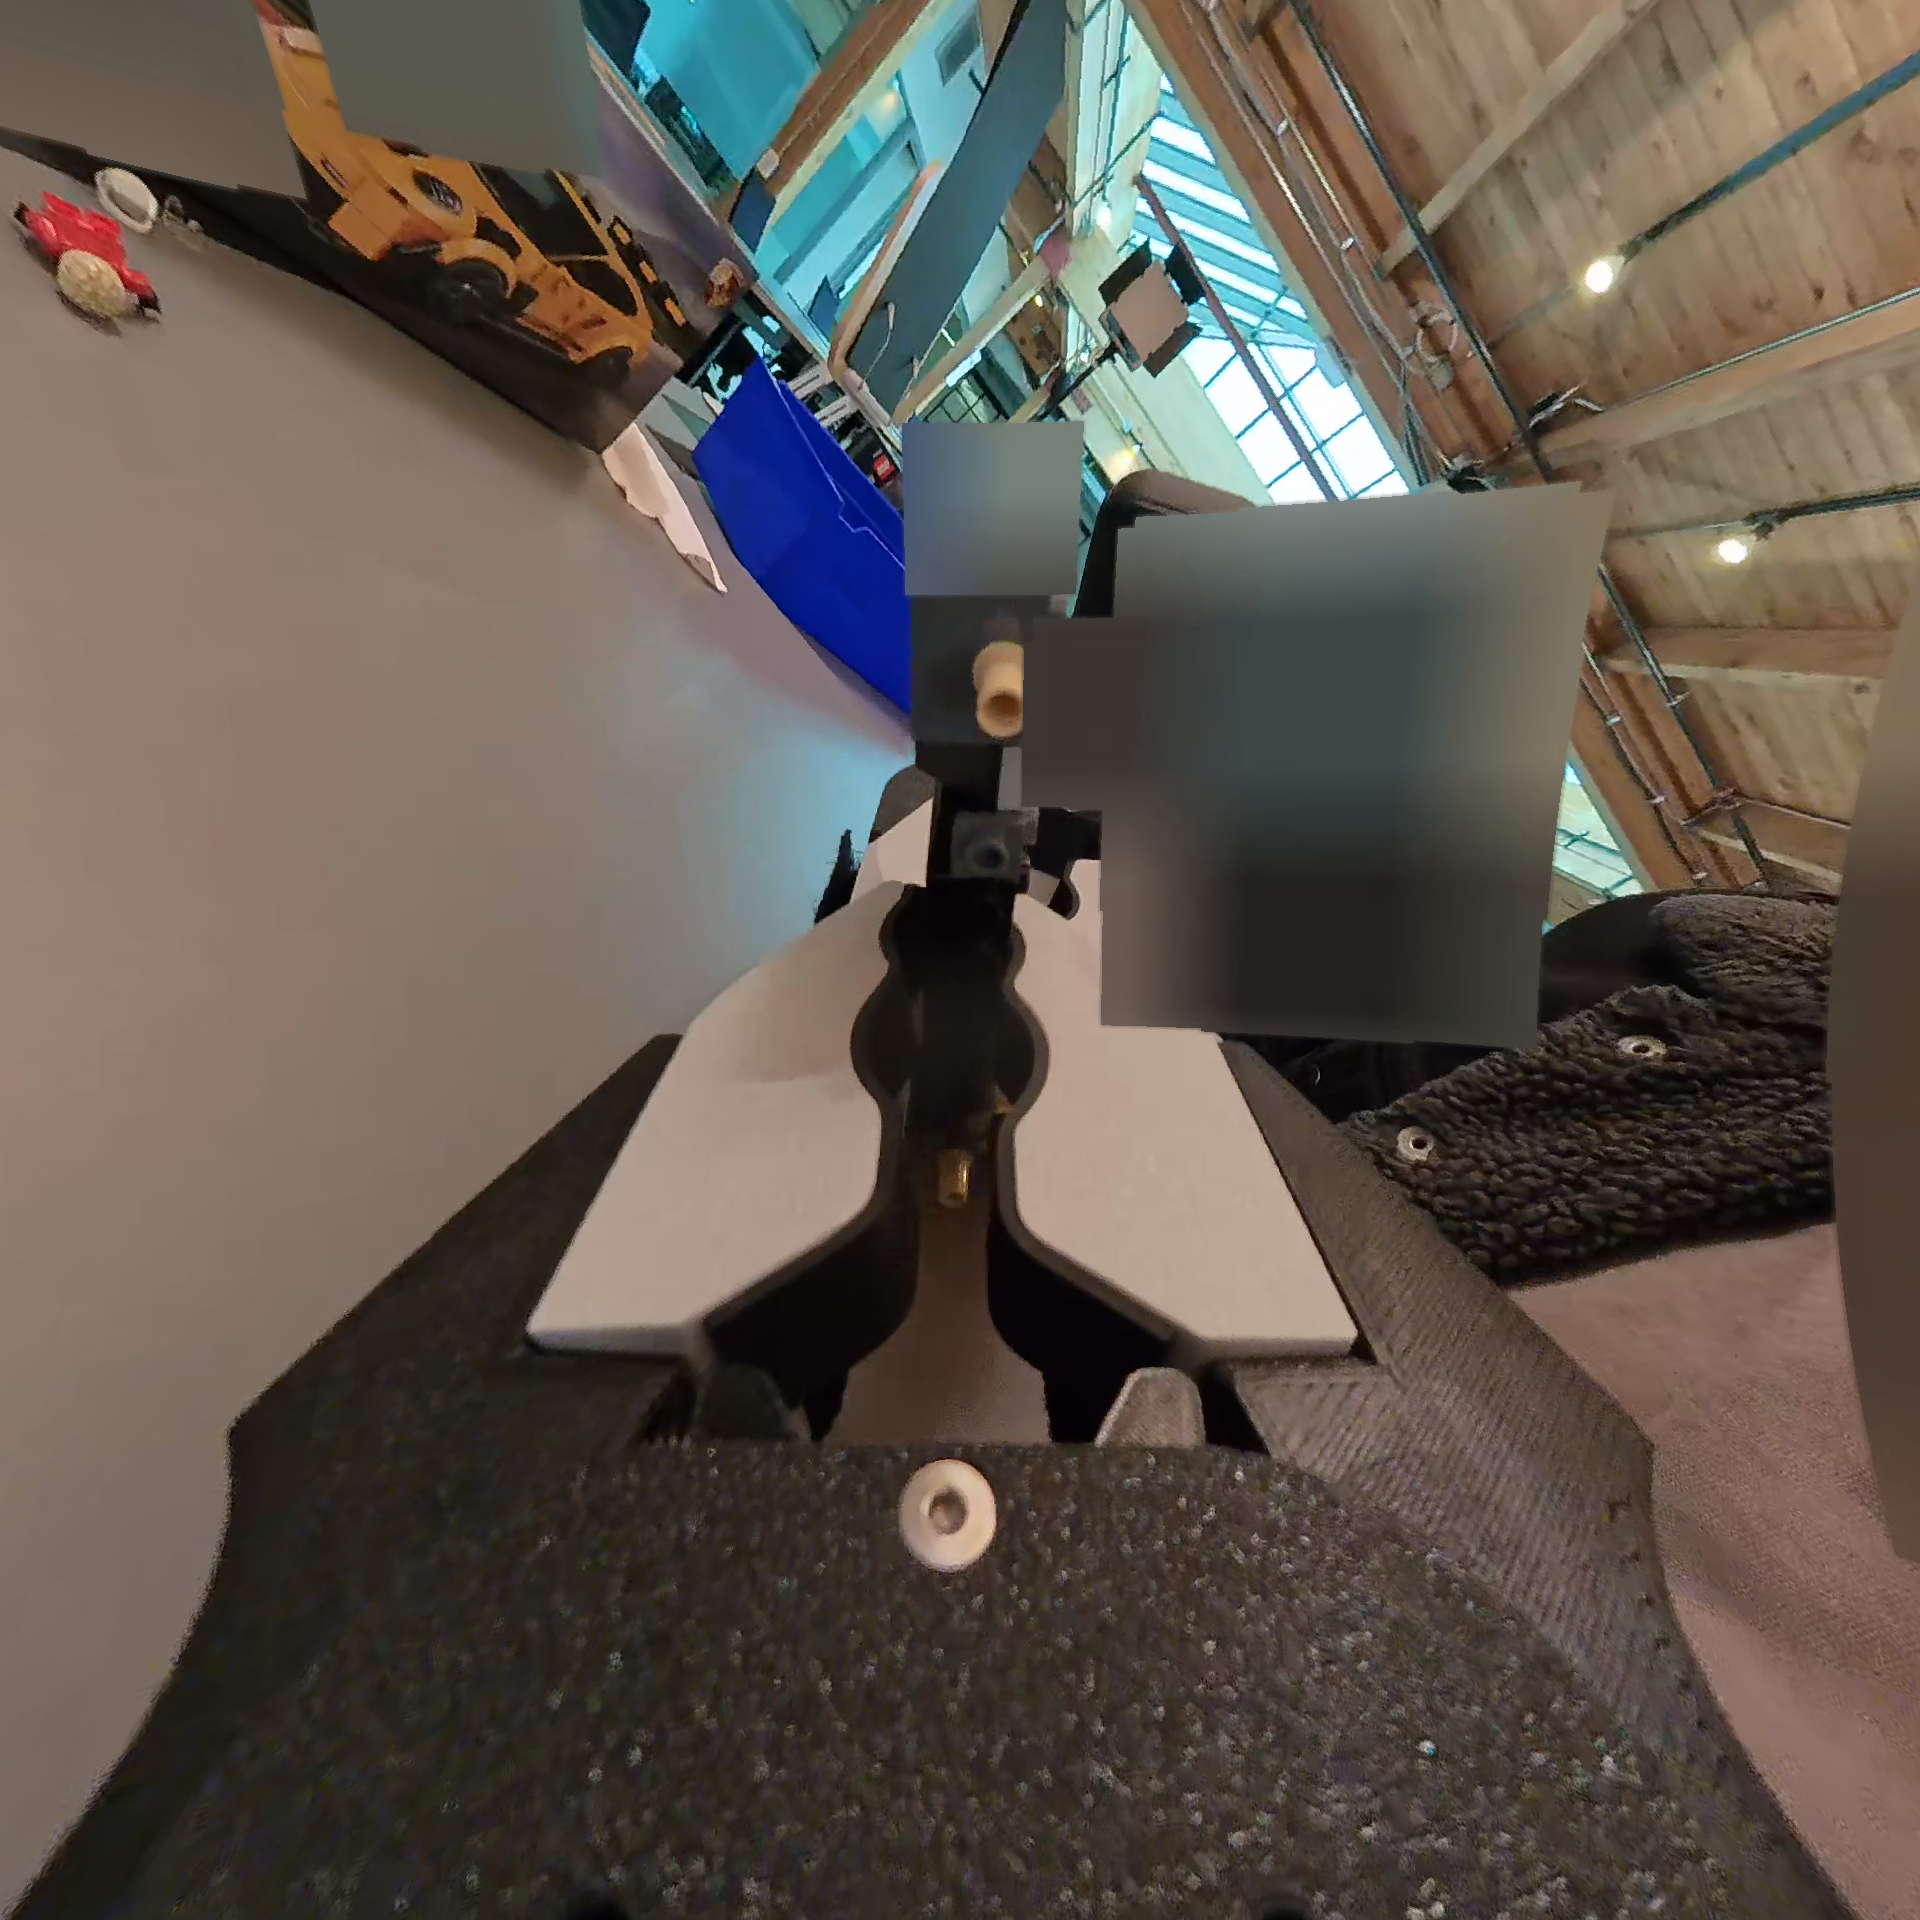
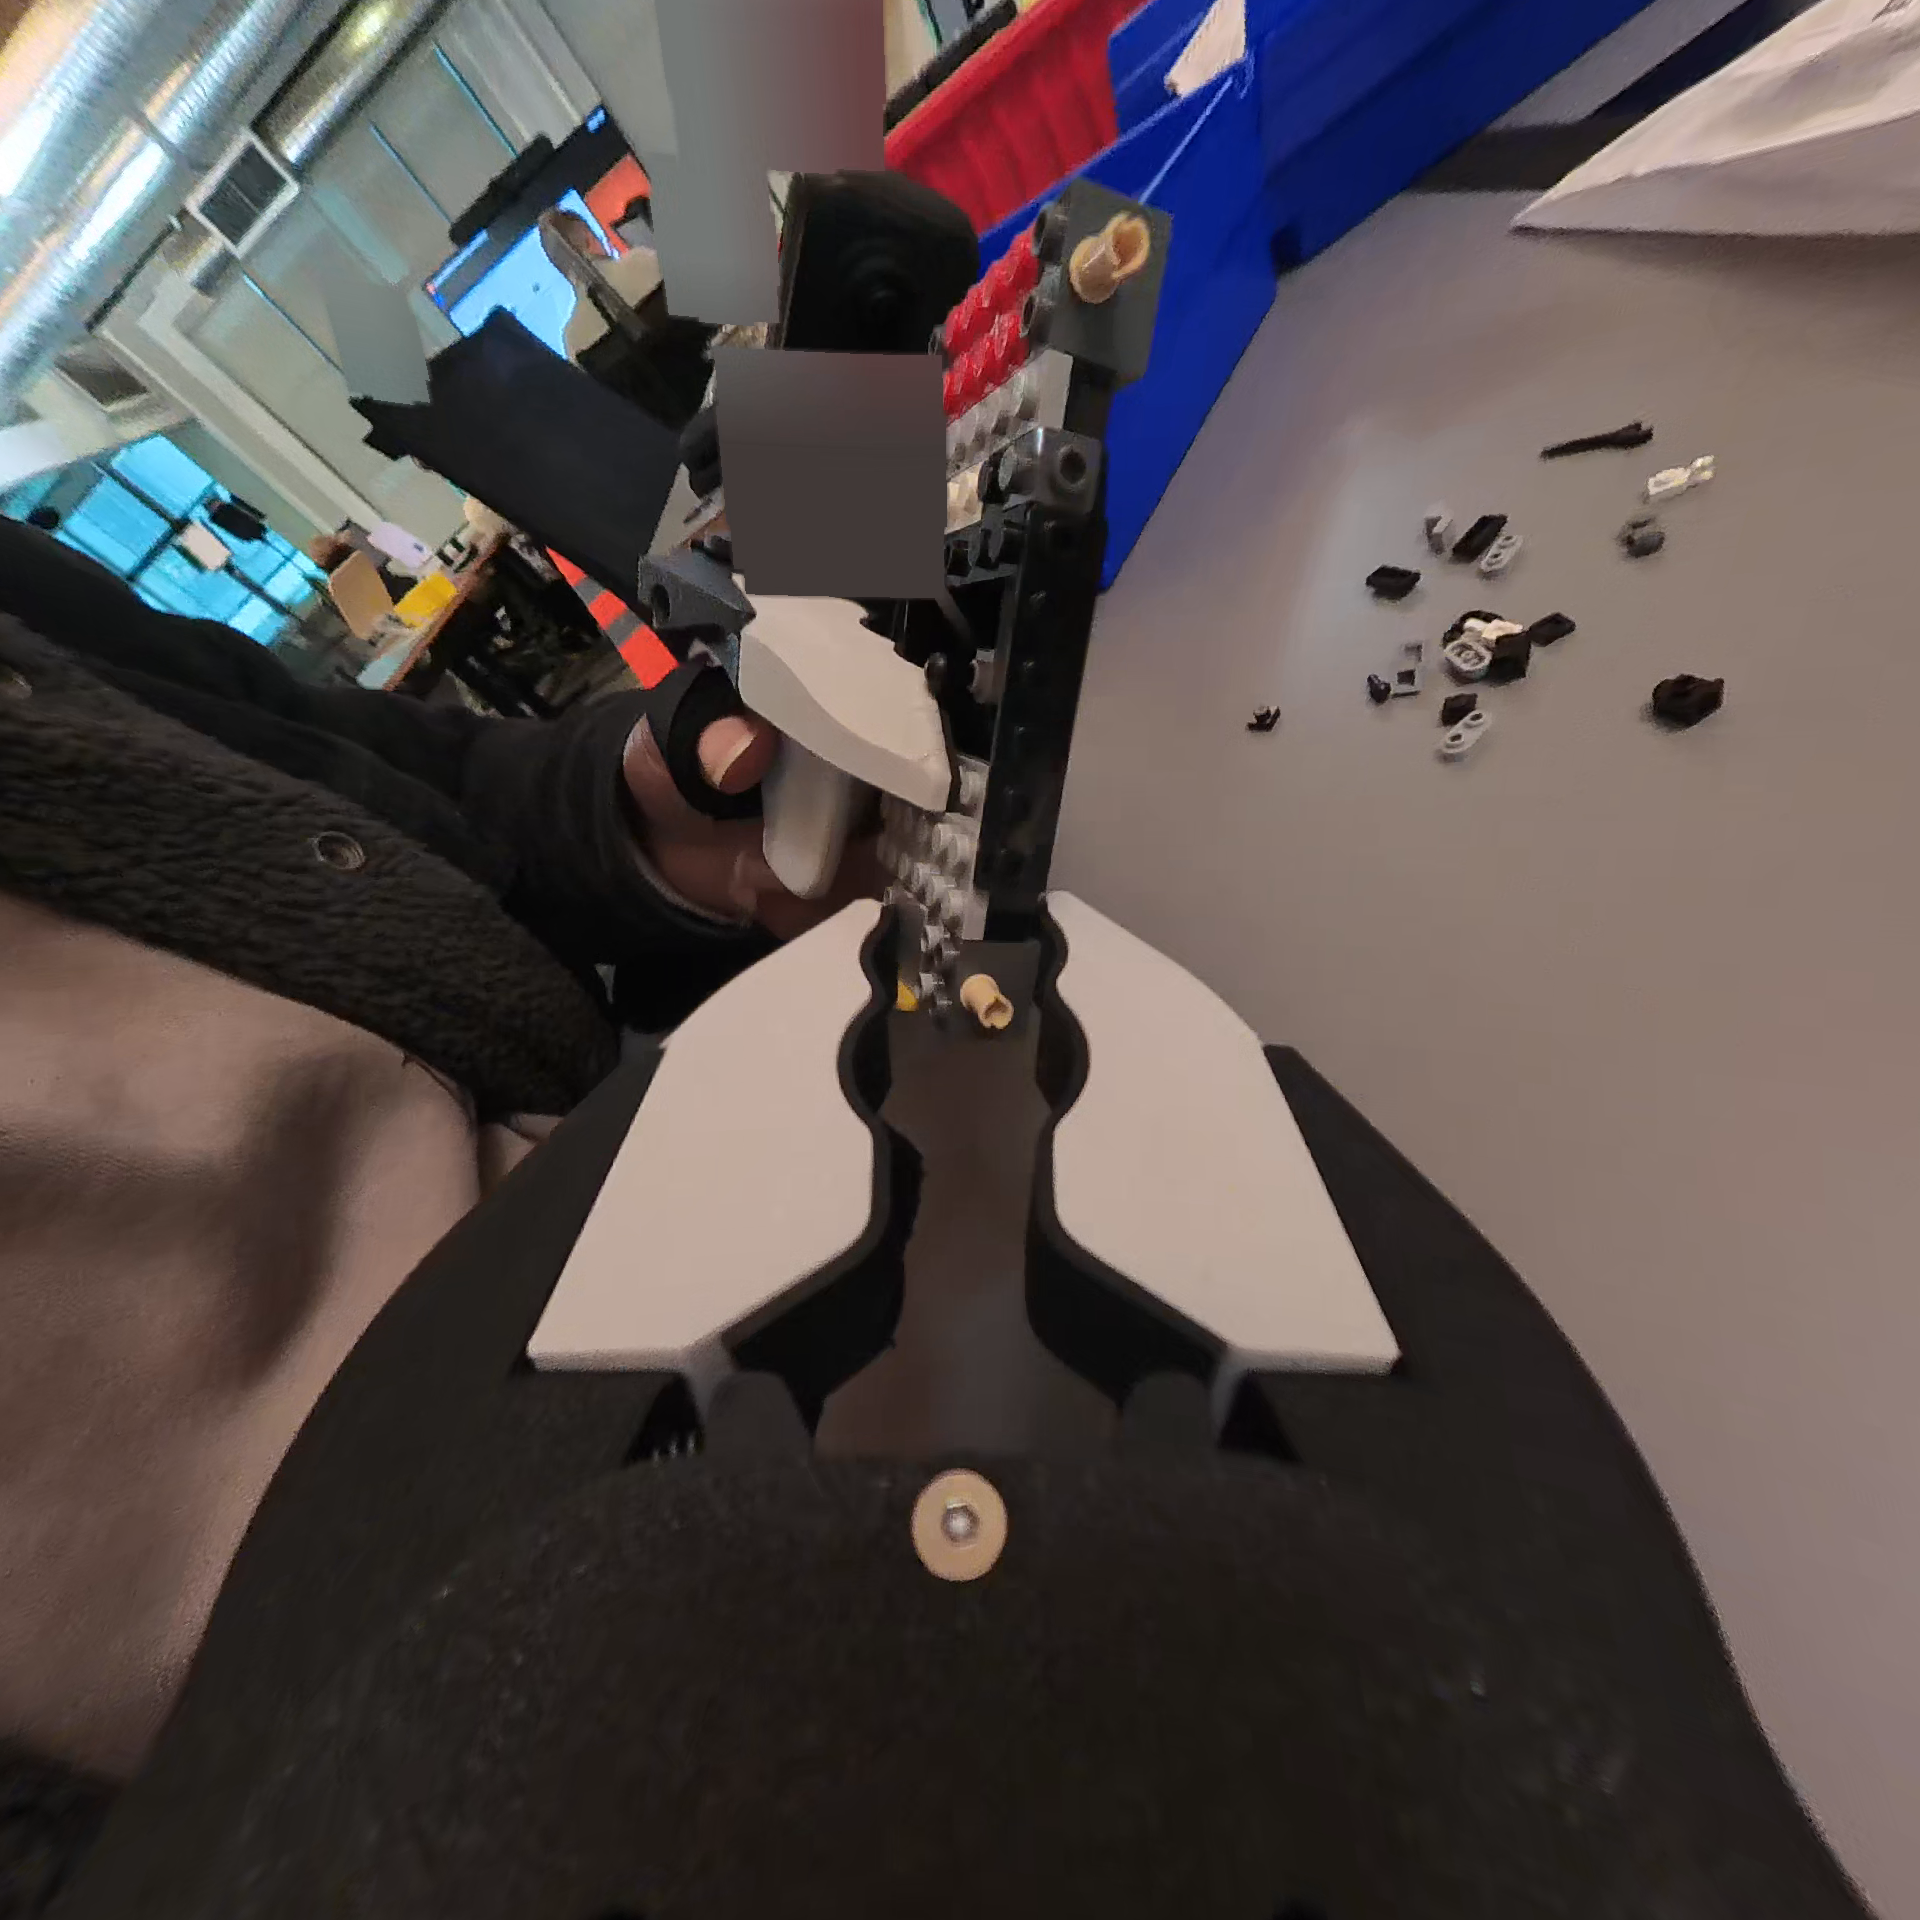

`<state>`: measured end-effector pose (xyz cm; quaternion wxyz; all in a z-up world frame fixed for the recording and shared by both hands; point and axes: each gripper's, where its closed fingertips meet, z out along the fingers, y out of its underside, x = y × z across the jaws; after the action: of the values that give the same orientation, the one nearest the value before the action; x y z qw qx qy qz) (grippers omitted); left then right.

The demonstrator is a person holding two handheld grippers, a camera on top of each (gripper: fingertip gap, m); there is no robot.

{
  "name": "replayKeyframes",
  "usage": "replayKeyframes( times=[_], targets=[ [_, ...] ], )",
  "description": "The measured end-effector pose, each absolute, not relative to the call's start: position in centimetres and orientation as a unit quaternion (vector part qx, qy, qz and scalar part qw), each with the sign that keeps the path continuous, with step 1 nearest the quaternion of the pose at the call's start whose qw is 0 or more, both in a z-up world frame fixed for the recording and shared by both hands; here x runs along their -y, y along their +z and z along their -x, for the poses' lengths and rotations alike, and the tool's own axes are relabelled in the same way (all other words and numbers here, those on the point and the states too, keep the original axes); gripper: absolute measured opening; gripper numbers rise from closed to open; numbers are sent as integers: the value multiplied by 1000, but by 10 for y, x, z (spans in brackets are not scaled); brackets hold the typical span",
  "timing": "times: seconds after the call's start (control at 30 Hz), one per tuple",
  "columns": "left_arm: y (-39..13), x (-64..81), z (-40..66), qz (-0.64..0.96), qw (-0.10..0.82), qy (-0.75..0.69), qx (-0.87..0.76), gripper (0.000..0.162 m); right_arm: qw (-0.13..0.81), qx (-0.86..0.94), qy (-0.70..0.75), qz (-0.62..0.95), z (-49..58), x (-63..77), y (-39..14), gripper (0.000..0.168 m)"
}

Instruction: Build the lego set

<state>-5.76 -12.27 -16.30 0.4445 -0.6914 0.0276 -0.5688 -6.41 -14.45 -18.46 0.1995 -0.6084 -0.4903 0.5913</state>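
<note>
While both grippers [image 2: 961, 935] clamp lego assembly [image 2: 1023, 582], no legible writing

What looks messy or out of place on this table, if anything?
Nothing looks broken or spilled. The loose small pieces lie scattered on the grey table instead of in the blue bins, normal mid-build. Both grippers, left and right, hold the lego assembly in the air.

Held off the counter [image 2: 1351, 935]: long black-and-grey lego assembly [image 2: 1023, 665], red studs and tan pin at far end; loose pieces [image 2: 1486, 644] scattered beside.
</note>
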Motion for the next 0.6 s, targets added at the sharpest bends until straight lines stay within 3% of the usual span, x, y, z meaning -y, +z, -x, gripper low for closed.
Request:
replayKeyframes(
  times=[0.3,0.6],
  targets=[
    [-146,125,61,662,493,-564,-32,11,221,434,643,591,68,144,-163,20],
    [-133,130,61,649,535,-537,-60,11,236,487,614,575,63,145,-156,20]
  ],
)
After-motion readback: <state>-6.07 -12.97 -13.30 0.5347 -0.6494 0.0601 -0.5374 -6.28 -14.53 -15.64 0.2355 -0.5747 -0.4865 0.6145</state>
